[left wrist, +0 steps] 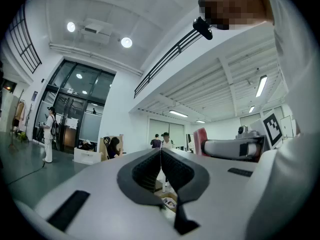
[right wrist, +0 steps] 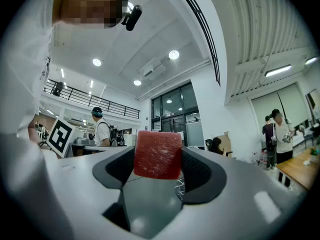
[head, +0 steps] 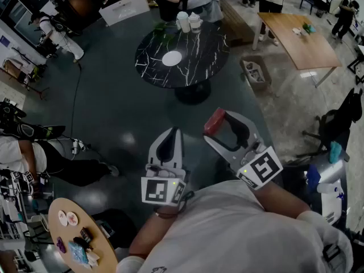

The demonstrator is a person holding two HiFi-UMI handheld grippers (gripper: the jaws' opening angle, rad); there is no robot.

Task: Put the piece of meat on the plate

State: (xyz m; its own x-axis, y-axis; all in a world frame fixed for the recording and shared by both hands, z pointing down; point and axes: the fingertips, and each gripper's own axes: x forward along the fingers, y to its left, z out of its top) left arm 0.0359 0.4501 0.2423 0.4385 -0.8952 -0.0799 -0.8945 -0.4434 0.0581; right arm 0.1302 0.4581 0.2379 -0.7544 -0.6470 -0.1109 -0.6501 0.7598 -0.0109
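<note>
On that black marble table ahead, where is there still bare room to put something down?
Most of the black table is bare: the whole near half, and both sides of the white plate. The far edge is crowded, with two pale jars and something green.

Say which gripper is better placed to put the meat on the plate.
Right. The right gripper holds the red, cube-like piece of meat between its jaws; the left gripper has shut, empty jaws. The round white plate sits ahead on the black marble table.

Grainy meat (right wrist: 157,151); matt plastic right tool (right wrist: 157,165) (ribbed pads (right wrist: 194,171)); glossy marbled table (head: 196,61).
</note>
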